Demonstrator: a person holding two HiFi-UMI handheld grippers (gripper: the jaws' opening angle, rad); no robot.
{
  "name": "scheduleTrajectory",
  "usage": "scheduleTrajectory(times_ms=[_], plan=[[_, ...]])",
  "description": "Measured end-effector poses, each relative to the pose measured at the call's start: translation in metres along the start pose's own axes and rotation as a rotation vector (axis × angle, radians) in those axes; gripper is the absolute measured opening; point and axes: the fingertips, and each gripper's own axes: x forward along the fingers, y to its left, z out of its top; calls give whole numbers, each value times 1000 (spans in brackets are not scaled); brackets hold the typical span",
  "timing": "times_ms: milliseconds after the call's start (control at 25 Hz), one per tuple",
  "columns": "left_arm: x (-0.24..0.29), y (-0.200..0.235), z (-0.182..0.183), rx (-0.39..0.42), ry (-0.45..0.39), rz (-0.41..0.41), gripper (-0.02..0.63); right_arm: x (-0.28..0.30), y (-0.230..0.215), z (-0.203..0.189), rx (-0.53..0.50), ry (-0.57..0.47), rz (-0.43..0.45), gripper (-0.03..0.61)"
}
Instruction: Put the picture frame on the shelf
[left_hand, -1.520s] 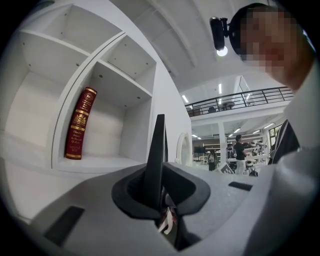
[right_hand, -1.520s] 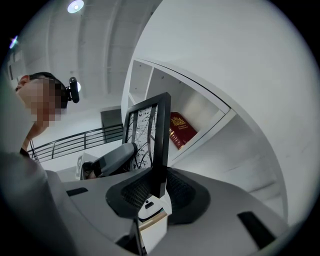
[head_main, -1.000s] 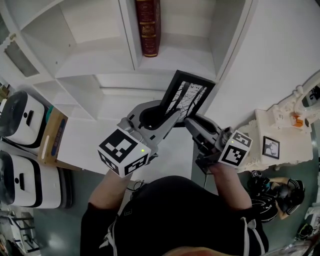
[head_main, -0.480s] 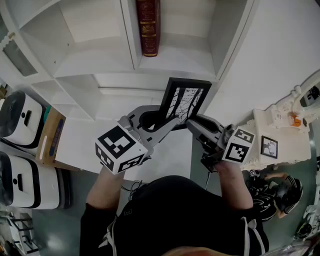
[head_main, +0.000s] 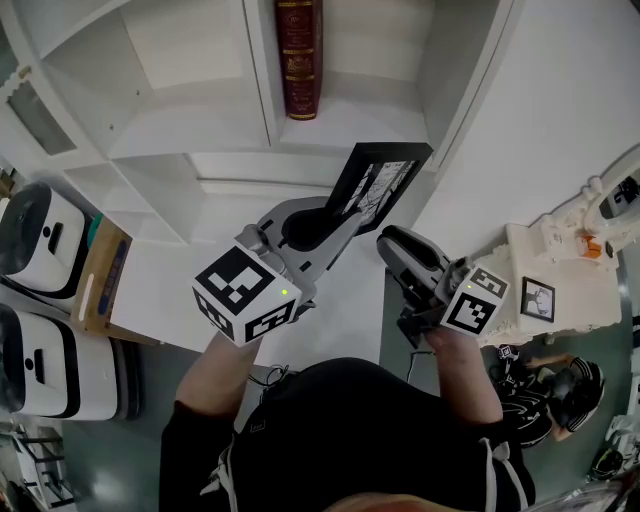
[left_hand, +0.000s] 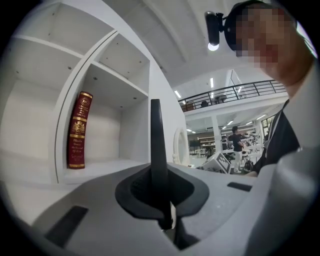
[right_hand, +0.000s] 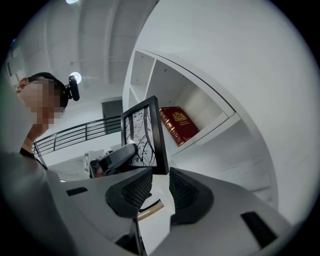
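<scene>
The black picture frame (head_main: 380, 178) with a line drawing is tilted in the air just before the white shelf (head_main: 345, 122). My left gripper (head_main: 335, 215) is shut on the frame's lower left edge. Its jaws have just been closing, and in the left gripper view the frame (left_hand: 155, 140) stands edge-on between them. My right gripper (head_main: 392, 243) sits below and to the right of the frame, apart from it. Its jaws have just been opening and nothing is between its pads (right_hand: 134, 192). In the right gripper view the frame (right_hand: 142, 135) rises just beyond the jaws.
A red book (head_main: 298, 55) stands upright in the shelf compartment behind the frame. White machines (head_main: 45, 235) and a cardboard box (head_main: 105, 275) are at the left. A white cabinet (head_main: 560, 250) bearing a small framed picture (head_main: 537, 298) is at the right.
The right gripper has come off the frame's lower right corner and drawn back. The frame has tipped further to the right, now held only by the left gripper.
</scene>
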Motion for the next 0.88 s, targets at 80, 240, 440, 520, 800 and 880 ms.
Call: scheduleTrajectory(times_ms=[80,240,440,520,800,880], plan=[[2,5,7,13,-10,15,18,-1,-1,-2,10,0,0,100],[7,22,19,30,-32,61,18,-1,-2,-6,28,4,6,100],[11,45,32,42,-51,123,18,2,4,-11,10,26,19,100],[13,55,36,40,-62,152,18,4,6,-15,12,38,32,100],[27,82,44,45,-82,240,18,4,0,-20,36,43,41,98],[31,89,44,45,-84,262,18,3,-4,-20,42,42,43,98]])
